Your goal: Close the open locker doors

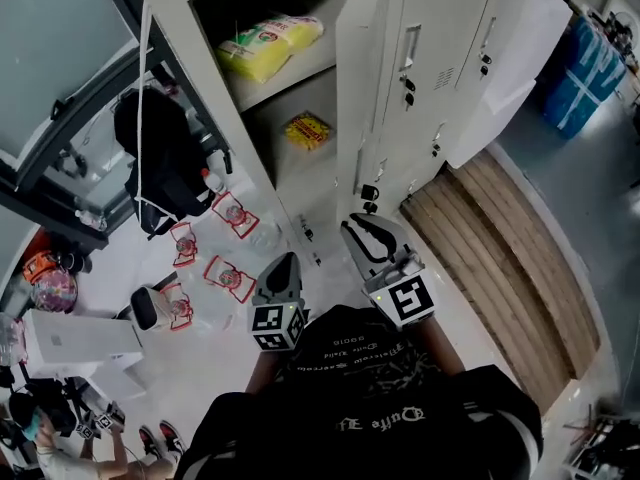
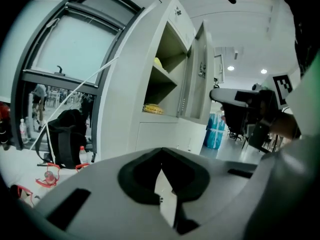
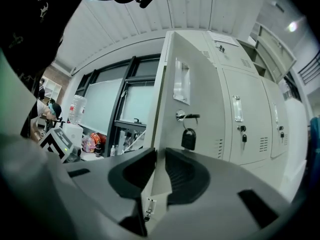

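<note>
Since the doors are what must be shut, the open locker door serves as the mark for everything else. Far to the left of the door a black backpack leans below the window, with water bottles on the floor nearer the door, likely set aside out of the way. Left of the door and lower, the left gripper hangs with its jaws closed tip to tip on nothing; I judge it is simply held out of the way. Just left of the door its compartment gapes, a yellow packet on the upper shelf and a smaller packet below, their print too small to read. Below the door, the lettering on the person's black shirt cannot be made out. The door itself stands swung well out from the bank, a padlock hanging below the key in its lock. At the door's foot the right gripper points at its free edge, jaws a little apart and pressing on nothing, which looks like a line-up for pushing. Right of the door the lockers are shut, though a farther door seems ajar.
</note>
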`<state>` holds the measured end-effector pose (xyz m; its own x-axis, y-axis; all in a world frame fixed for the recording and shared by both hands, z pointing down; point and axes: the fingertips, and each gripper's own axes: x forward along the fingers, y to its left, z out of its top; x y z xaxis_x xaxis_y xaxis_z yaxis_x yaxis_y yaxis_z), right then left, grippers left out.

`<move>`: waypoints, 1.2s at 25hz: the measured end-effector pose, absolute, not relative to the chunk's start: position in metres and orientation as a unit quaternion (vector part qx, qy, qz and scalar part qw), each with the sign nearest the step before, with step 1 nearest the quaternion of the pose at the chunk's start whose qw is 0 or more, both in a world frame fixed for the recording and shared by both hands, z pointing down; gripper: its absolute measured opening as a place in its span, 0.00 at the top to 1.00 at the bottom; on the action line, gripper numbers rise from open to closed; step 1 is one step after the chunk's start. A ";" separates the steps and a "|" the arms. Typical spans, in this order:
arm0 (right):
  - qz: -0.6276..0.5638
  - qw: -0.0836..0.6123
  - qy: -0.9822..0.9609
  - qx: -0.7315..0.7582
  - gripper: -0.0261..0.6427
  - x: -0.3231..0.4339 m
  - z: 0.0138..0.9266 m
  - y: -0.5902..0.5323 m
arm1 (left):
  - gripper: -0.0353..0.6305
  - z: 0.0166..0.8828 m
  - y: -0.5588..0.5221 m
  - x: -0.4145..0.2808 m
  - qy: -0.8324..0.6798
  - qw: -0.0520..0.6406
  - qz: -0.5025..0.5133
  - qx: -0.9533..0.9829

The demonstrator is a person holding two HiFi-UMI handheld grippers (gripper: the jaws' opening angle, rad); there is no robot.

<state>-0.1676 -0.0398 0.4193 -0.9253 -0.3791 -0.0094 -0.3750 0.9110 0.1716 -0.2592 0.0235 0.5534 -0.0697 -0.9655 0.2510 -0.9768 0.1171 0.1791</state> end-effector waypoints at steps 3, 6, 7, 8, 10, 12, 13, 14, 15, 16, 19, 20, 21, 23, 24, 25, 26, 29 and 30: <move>-0.084 0.013 -0.977 0.195 0.86 -0.182 0.420 -0.038 | 0.94 0.551 0.030 -0.265 -0.729 0.149 0.025 0.668; -0.088 0.014 -0.976 0.198 0.87 -0.197 0.420 -0.037 | 0.94 0.549 0.035 -0.275 -0.730 0.151 0.022 0.666; -0.089 0.014 -0.976 0.197 0.87 -0.203 0.421 -0.038 | 0.94 0.550 0.037 -0.278 -0.731 0.151 0.022 0.665; -0.090 0.015 -0.976 0.197 0.87 -0.208 0.421 -0.038 | 0.94 0.550 0.039 -0.281 -0.732 0.152 0.022 0.663; -0.092 0.019 -0.976 0.197 0.87 -0.219 0.422 -0.039 | 0.94 0.551 0.044 -0.287 -0.735 0.153 0.023 0.661; -0.097 0.021 -0.975 0.197 0.87 -0.229 0.422 -0.040 | 0.94 0.551 0.048 -0.293 -0.737 0.154 0.023 0.658; -0.099 0.020 -0.975 0.197 0.87 -0.234 0.422 -0.041 | 0.94 0.551 0.050 -0.296 -0.738 0.154 0.024 0.657; -0.101 0.019 -0.975 0.196 0.87 -0.239 0.421 -0.042 | 0.94 0.551 0.052 -0.299 -0.739 0.155 0.023 0.655; -0.102 0.019 -0.975 0.196 0.87 -0.244 0.422 -0.043 | 0.94 0.552 0.053 -0.303 -0.741 0.155 0.023 0.653; -0.103 0.019 -0.975 0.195 0.87 -0.249 0.422 -0.044 | 0.94 0.553 0.055 -0.307 -0.743 0.156 0.022 0.650; -0.106 0.022 -0.975 0.193 0.88 -0.264 0.422 -0.048 | 0.94 0.554 0.059 -0.315 -0.747 0.159 0.021 0.645; -0.105 0.024 -0.975 0.192 0.88 -0.267 0.422 -0.050 | 0.94 0.555 0.059 -0.317 -0.748 0.160 0.021 0.644; -0.105 0.025 -0.976 0.190 0.88 -0.270 0.422 -0.052 | 0.94 0.556 0.059 -0.318 -0.748 0.162 0.021 0.643; -0.104 0.031 -0.976 0.188 0.88 -0.276 0.424 -0.055 | 0.94 0.558 0.059 -0.322 -0.749 0.165 0.021 0.642; -0.103 0.035 -0.976 0.188 0.88 -0.279 0.425 -0.056 | 0.94 0.559 0.059 -0.324 -0.750 0.165 0.021 0.641; -0.103 0.040 -0.976 0.187 0.88 -0.283 0.427 -0.057 | 0.94 0.559 0.060 -0.326 -0.750 0.165 0.021 0.640; -0.103 0.043 -0.976 0.185 0.88 -0.286 0.427 -0.058 | 0.94 0.558 0.060 -0.328 -0.751 0.164 0.022 0.639; -0.095 0.038 -0.979 0.179 0.90 -0.295 0.428 -0.063 | 0.94 0.558 0.060 -0.333 -0.752 0.161 0.025 0.638; -0.091 0.036 -0.979 0.177 0.90 -0.297 0.429 -0.066 | 0.94 0.558 0.061 -0.335 -0.753 0.161 0.026 0.638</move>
